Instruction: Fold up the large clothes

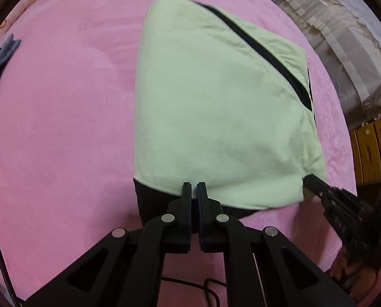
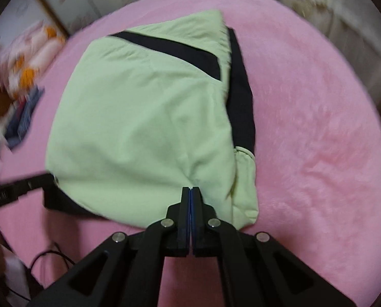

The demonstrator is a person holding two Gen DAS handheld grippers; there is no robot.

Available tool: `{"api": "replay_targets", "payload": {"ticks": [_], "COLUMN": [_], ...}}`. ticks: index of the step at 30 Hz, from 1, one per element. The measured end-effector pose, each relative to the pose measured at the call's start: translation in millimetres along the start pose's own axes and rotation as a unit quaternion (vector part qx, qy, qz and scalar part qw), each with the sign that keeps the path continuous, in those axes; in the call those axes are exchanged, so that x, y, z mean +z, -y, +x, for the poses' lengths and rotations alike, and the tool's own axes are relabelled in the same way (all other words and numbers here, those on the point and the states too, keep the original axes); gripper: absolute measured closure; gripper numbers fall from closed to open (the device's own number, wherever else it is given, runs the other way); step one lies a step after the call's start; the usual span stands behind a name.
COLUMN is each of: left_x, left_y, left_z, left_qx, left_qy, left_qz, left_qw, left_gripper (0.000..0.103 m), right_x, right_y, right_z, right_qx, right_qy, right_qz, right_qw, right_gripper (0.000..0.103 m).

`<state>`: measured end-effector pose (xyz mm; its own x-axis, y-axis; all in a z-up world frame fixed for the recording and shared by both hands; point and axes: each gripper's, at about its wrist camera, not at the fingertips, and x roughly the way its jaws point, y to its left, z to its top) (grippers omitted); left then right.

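Black left gripper (image 1: 193, 184), right gripper (image 2: 190, 188) steeply down, pinching green garment (image 1: 216, 107) hem.

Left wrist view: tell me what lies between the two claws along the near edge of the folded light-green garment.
Only the light-green garment hem spans the left claw and right claw; nothing else lies there, in the left wrist view.

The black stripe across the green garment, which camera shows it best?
The right wrist view: the black stripe runs wide across the green garment with both ends visible, though slightly blurred. The left wrist view shows that stripe sharper but only as a thin slanted line.
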<state>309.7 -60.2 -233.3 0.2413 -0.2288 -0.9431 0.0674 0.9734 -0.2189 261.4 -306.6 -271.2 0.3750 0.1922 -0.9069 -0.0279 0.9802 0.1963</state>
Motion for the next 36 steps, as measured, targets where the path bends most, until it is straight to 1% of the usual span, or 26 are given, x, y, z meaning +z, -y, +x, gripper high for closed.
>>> {"api": "replay_targets", "payload": {"ticks": [1, 2, 3, 5, 7, 9, 11, 13, 17, 21, 22, 24, 26, 29, 30, 32, 35, 36], "left_x": [2.8, 6.3, 11.3, 22.5, 38.3, 55.2, 78.3, 100.8, 143.0, 181.1, 187.6, 198.9, 206.0, 211.9, 213.2, 213.3, 211.0, 209.6], "left_y": [-0.8, -0.7, -1.4, -2.2, -3.8, -8.0, -9.3, -12.4, -23.6, -28.4, -27.6, -24.5, -20.6, -23.7, -24.3, -30.0, -37.0, -40.0], "left_z": [-2.9, -3.5, -1.6, 7.8, 18.9, 25.0, 34.7, 42.6, 57.0, 71.1, 72.8, 78.2, 82.4, 80.4, 79.6, 76.1, 68.2, 64.9], "left_qx": [-0.016, -0.032, -0.045, -0.044, -0.042, -0.047, -0.038, -0.033, -0.045, -0.055, -0.053, -0.045, -0.039, -0.03, -0.029, -0.035, -0.027, -0.024], "left_qy": [0.006, 0.007, 0.005, 0.002, 0.009, 0.02, 0.029, 0.036, 0.049, 0.059, 0.063, 0.066, 0.072, 0.092, 0.095, 0.102, 0.114, 0.117], "left_qz": [-0.013, -0.024, -0.036, -0.049, -0.057, -0.061, -0.055, -0.052, -0.061, -0.057, -0.054, -0.044, -0.034, -0.028, -0.031, -0.04, -0.055, -0.063], "left_qw": [0.9998, 0.9992, 0.9983, 0.9978, 0.9975, 0.9968, 0.9973, 0.9974, 0.9959, 0.9951, 0.9952, 0.9958, 0.9961, 0.995, 0.9946, 0.9934, 0.9916, 0.9908], "left_gripper": [0.099, 0.098, 0.097, 0.097, 0.097, 0.097, 0.097, 0.097, 0.097, 0.097, 0.097, 0.097, 0.097, 0.097, 0.097, 0.097, 0.097, 0.097], "right_x": [0.7, 1.9, 4.4, 8.0, 14.2, 25.3, 41.1, 59.2, 106.9, 153.6, 165.4, 186.0, 203.5, 215.7, 219.3, 226.8, 222.3, 219.4], "right_y": [-6.9, -12.7, -16.8, -26.9, -37.8, -47.1, -55.1, -56.6, -58.9, -60.9, -60.9, -60.8, -54.5, -35.6, -27.3, -11.7, 17.3, 26.3], "right_z": [-5.4, -12.1, -12.9, -7.2, 11.4, 35.0, 53.5, 64.0, 74.4, 91.1, 98.4, 113.0, 118.8, 114.8, 112.2, 108.3, 98.7, 94.1], "right_qx": [0.012, 0.051, 0.074, 0.124, 0.143, 0.166, 0.174, 0.194, 0.214, 0.209, 0.211, 0.198, 0.189, 0.156, 0.151, 0.105, 0.094, 0.081], "right_qy": [0.011, 0.026, 0.032, 0.029, 0.007, -0.003, -0.001, 0.009, 0.022, 0.033, 0.031, 0.025, 0.034, 0.062, 0.073, 0.093, 0.101, 0.102], "right_qz": [-0.001, 0.009, 0.015, 0.033, 0.047, 0.062, 0.073, 0.085, 0.092, 0.096, 0.098, 0.095, 0.086, 0.093, 0.097, 0.117, 0.144, 0.147], "right_qw": [1.0, 0.998, 0.997, 0.991, 0.989, 0.984, 0.982, 0.977, 0.972, 0.973, 0.972, 0.975, 0.978, 0.981, 0.981, 0.983, 0.98, 0.981], "right_gripper": [0.103, 0.103, 0.103, 0.103, 0.103, 0.103, 0.103, 0.103, 0.103, 0.103, 0.103, 0.103, 0.103, 0.103, 0.103, 0.103, 0.103, 0.103]}}
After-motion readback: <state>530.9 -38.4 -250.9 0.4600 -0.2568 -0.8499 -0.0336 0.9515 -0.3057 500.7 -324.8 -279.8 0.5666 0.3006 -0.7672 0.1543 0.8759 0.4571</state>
